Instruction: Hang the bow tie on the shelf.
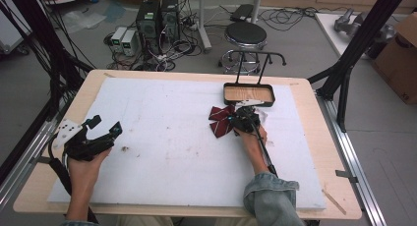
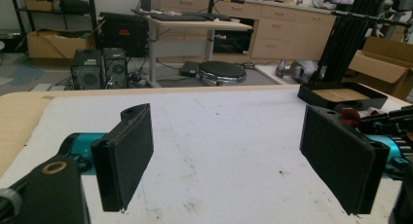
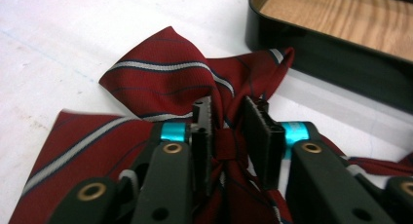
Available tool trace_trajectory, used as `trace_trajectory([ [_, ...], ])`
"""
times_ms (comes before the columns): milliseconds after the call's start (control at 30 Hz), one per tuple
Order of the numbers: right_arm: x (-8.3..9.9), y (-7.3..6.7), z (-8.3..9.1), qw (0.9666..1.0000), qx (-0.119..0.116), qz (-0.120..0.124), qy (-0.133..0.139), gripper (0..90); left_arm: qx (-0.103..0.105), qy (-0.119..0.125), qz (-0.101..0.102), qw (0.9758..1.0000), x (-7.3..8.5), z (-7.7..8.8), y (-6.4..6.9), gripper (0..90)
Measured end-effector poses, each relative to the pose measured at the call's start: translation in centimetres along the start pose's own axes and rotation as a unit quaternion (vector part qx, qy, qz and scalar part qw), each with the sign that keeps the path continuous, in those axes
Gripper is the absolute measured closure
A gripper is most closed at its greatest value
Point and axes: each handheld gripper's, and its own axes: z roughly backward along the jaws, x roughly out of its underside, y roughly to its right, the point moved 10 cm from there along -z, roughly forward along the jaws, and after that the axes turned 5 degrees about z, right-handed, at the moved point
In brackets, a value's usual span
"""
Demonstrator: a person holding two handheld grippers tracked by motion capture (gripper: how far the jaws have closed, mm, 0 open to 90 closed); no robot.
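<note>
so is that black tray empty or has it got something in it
Empty. The high view shows the black tray with only its bare wooden floor; the red bow tie lies on the white mat beside it, pinched at its knot by the right tongs.

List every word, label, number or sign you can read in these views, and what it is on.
None can be read.
Cardboard box, high view: dark marks near its lower edge, too blurred to read.
Computer towers: no legible label.
Red striped bow tie and black tray: no print.
</note>
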Motion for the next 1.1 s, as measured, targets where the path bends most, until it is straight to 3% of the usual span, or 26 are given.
trace_trajectory([
  [133,-0.1,0.6,0.3,0.9999,0.014,-0.007,0.000,77.2,0.000,0.004,0.000,1.0000,-0.2,0.2,0.0,20.1],
  [200,-1.3,1.2,1.4,0.9988,0.021,-0.025,0.036,77.3,-0.001,0.006,0.003,1.0000,-0.3,0.3,-0.2,20.1],
  [233,-1.3,1.2,1.4,0.9988,0.021,-0.025,0.036,77.3,-0.001,0.006,0.003,1.0000,-0.3,0.3,-0.2,20.1],
  [300,-2.6,1.6,2.6,0.9960,0.017,-0.052,0.071,77.2,-0.002,0.006,0.005,1.0000,-0.3,0.2,-0.2,20.1],
  [333,-2.6,1.6,2.6,0.9960,0.017,-0.052,0.071,77.2,-0.002,0.005,0.005,1.0000,-0.3,0.2,-0.2,20.1],
  [367,-3.5,1.9,3.5,0.9936,0.023,-0.065,0.089,77.2,0.000,0.004,0.004,1.0000,-0.2,0.2,-0.1,20.0],
  [400,-3.5,1.9,3.5,0.9936,0.023,-0.065,0.089,77.2,0.000,0.004,0.003,1.0000,-0.2,0.1,0.0,20.0],
  [433,-4.7,2.0,4.3,0.9908,0.023,-0.075,0.110,77.2,0.001,0.004,0.003,1.0000,-0.2,0.1,0.1,20.1],
  [467,-4.7,2.0,4.3,0.9908,0.023,-0.075,0.110,77.2,0.002,0.003,0.002,1.0000,-0.2,0.1,0.2,20.1],
  [567,-7.1,2.0,5.6,0.9859,0.026,-0.081,0.144,77.2,0.004,0.003,0.000,1.0000,-0.2,0.0,0.3,20.3],
  [733,-9.2,2.2,6.6,0.9818,0.030,-0.085,0.167,77.2,0.003,0.003,0.002,1.0000,-0.2,0.1,0.2,20.3],
  [800,-10.6,2.5,7.3,0.9752,0.033,-0.095,0.197,77.2,0.002,0.004,0.002,1.0000,-0.3,0.2,0.1,20.3],
  [867,-10.9,2.6,7.4,0.9753,0.030,-0.103,0.193,77.1,0.001,0.005,0.002,1.0000,-0.3,0.2,0.0,20.3],
  [900,-11.6,2.8,7.7,0.9726,0.033,-0.106,0.204,77.1,0.001,0.005,0.002,1.0000,-0.3,0.2,-0.1,20.3],
  [933,-11.6,2.8,7.7,0.9726,0.033,-0.106,0.204,77.1,0.001,0.005,0.002,1.0000,-0.3,0.2,-0.1,20.3],
  [967,-12.4,3.0,8.1,0.9691,0.032,-0.116,0.215,77.1,0.001,0.005,0.003,1.0000,-0.3,0.2,-0.1,20.3],
  [1100,-13.6,3.1,8.3,0.9671,0.027,-0.121,0.222,77.1,0.002,0.003,0.002,1.0000,-0.2,0.1,0.0,20.3],
])
